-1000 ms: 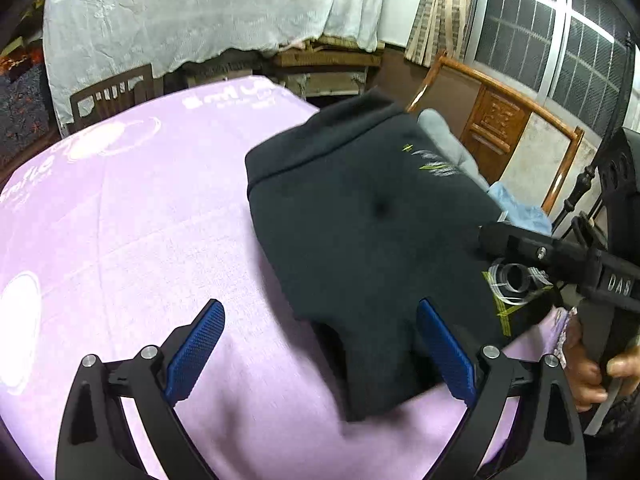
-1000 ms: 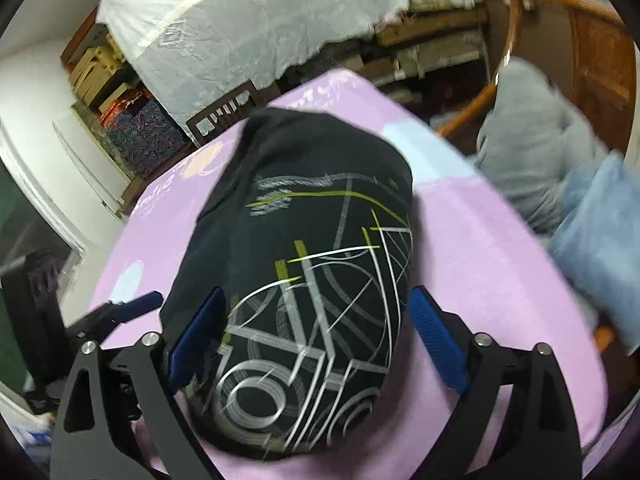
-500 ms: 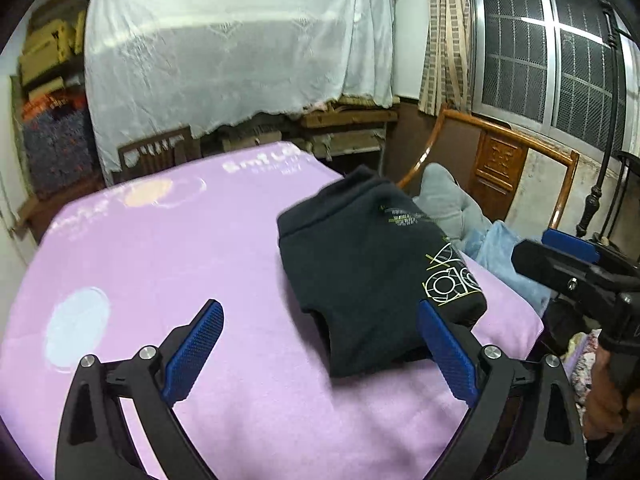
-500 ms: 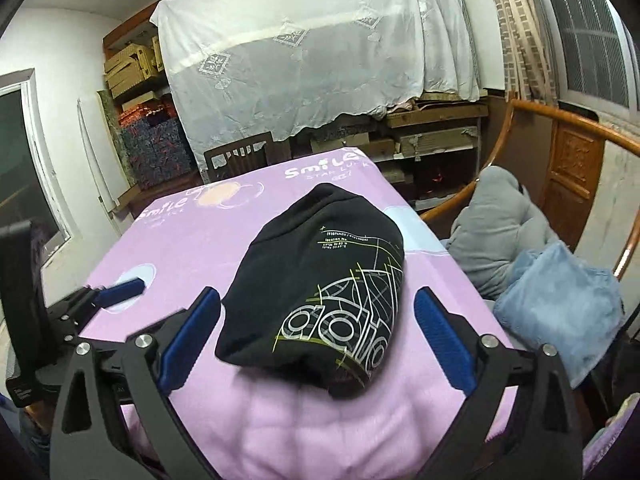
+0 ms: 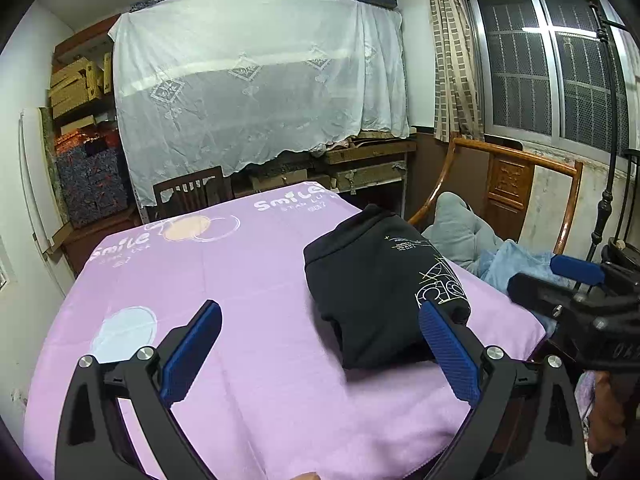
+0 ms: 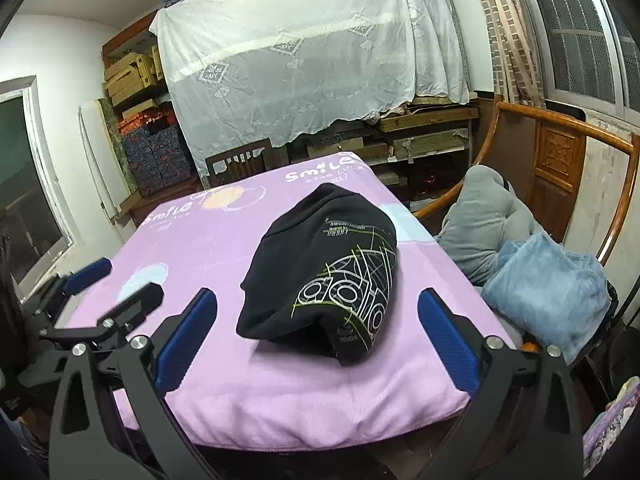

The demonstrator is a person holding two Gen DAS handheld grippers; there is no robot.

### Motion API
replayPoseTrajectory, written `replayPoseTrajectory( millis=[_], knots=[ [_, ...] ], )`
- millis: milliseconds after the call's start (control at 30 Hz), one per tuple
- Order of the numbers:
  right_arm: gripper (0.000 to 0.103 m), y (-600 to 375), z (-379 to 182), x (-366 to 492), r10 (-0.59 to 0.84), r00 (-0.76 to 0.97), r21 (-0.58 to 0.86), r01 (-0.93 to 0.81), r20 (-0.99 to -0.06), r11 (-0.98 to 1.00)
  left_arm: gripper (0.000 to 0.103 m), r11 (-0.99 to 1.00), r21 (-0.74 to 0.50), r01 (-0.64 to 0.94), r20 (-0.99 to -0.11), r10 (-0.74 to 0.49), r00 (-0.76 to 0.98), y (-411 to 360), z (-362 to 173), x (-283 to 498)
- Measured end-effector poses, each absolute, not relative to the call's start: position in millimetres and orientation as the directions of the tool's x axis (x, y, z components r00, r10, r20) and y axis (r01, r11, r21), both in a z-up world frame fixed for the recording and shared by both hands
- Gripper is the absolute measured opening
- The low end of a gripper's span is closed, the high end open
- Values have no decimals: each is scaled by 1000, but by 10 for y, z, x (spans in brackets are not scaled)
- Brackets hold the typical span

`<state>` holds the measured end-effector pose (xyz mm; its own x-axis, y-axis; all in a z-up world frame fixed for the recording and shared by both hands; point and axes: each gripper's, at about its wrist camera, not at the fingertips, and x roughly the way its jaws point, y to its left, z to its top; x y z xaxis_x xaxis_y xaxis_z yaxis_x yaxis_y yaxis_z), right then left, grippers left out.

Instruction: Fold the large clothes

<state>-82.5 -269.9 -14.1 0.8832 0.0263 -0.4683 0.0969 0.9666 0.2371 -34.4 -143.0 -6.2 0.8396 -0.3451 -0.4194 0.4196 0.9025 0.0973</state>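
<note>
Where a lilac blanket (image 6: 280, 392) covers the bench, one folded black garment (image 6: 320, 268) with line print lies right of centre. Left claw (image 5: 320, 356): spread wide, empty. Right claw (image 6: 318, 336): likewise. Far wall: white lace sheet (image 6: 312, 60) over shelving. Right: wooden chair (image 6: 560, 148) bearing grey and blue clothes (image 6: 544, 284).

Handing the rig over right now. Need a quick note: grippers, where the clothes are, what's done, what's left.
Left gripper: open, empty, off the table.
Right gripper: open, empty, off the table.
Black printed sweatshirt: folded into a compact bundle on the purple blanket-covered table, right of centre.
Grey garment and light blue garment: heaped unfolded on the wooden chair to the right.
Left: probably fold those two.
</note>
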Motion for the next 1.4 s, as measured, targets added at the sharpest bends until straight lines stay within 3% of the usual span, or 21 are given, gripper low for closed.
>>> replayPoseTrajectory(
  millis=[333,1400],
  knots=[
    [98,-2628,-390,-652,23,853,216,105,-521,971,99,909,95,405,-482,-314,818,-1479,-286,-157],
    [98,-2662,-442,-527,20,845,208,109,-535,972,99,915,59,399,-490,-322,810,-1383,-305,-104]
  ],
)
